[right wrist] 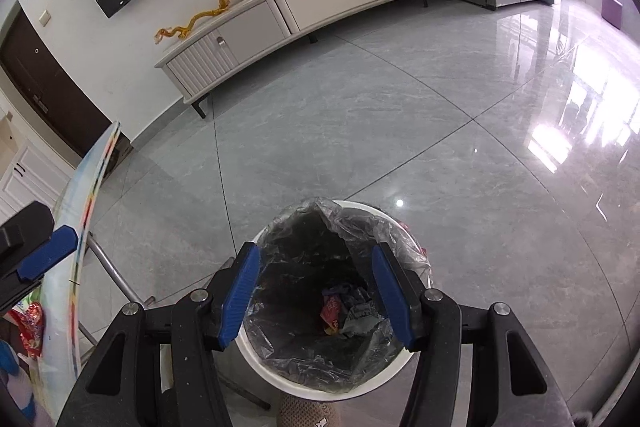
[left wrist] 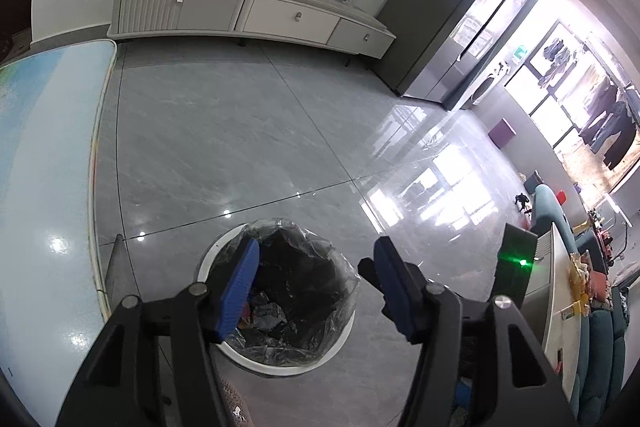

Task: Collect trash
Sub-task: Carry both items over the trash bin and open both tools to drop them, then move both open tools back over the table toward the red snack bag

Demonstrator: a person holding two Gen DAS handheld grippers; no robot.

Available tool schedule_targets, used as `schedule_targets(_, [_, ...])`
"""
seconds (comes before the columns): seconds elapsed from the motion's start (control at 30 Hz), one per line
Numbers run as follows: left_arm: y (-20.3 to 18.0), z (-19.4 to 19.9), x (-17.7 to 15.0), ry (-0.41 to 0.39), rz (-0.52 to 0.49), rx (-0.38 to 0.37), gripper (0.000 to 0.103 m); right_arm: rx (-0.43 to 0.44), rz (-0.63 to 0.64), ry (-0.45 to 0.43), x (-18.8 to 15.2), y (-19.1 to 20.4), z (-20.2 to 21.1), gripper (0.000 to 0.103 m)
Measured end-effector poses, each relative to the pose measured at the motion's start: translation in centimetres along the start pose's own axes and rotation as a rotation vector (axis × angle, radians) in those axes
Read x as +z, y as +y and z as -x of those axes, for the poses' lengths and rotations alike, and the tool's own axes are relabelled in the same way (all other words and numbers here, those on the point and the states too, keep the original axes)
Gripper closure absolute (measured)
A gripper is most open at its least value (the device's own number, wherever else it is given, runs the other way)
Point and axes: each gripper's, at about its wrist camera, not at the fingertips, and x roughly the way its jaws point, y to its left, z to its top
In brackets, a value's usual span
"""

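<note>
Above the lined bin on the floor | your left gripper and right gripper: jaws part-open, nothing between them | wrappers apparently at bin bottom | risk: descending fingers snag the loose liner, tipping the bin.

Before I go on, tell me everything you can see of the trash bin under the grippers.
The trash bin is a round white bin, plastic by its look, standing upright on the grey tiled floor close to a table edge. A thin clear bin liner lines it, crumpled and folded over the rim. Its inside looks dark; crumpled wrappers, red and grey, lie at the bottom, so it is far from full. Nothing visibly touches it except the liner and floor.
</note>
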Motion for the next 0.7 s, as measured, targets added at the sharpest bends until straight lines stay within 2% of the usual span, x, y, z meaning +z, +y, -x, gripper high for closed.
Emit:
schedule_targets(0.23, [0.7, 3.9, -0.8, -0.09, -0.01, 0.071, 0.045, 0.012, 0.033, -0.072, 0.4, 1.9, 3.3, 0.047])
schedule_targets(0.3, [0.7, 5.4, -1.1, -0.124, -0.021, 0.113, 0.043, 0.015, 0.05, -0.092, 0.5, 2.7, 4.1, 0.047])
schedule_targets(0.37, [0.9, 7.1, -1.5, -0.169, -0.029, 0.163, 0.034, 0.018, 0.071, -0.111, 0.6, 3.8, 5.1, 0.047])
schedule_targets(0.4, [1.1, 7.9, -1.7, -0.193, -0.03, 0.189, 0.033, 0.02, 0.082, -0.121, 0.5, 4.4, 5.5, 0.047])
schedule_targets(0.47, [1.4, 9.9, -2.1, -0.246, -0.032, 0.249, 0.032, 0.023, 0.106, -0.142, 0.4, 5.5, 6.4, 0.047])
schedule_targets(0.7, [3.2, 15.8, -3.1, -0.359, -0.016, 0.446, 0.032, 0.056, 0.183, -0.202, -0.4, 10.0, 9.1, 0.042])
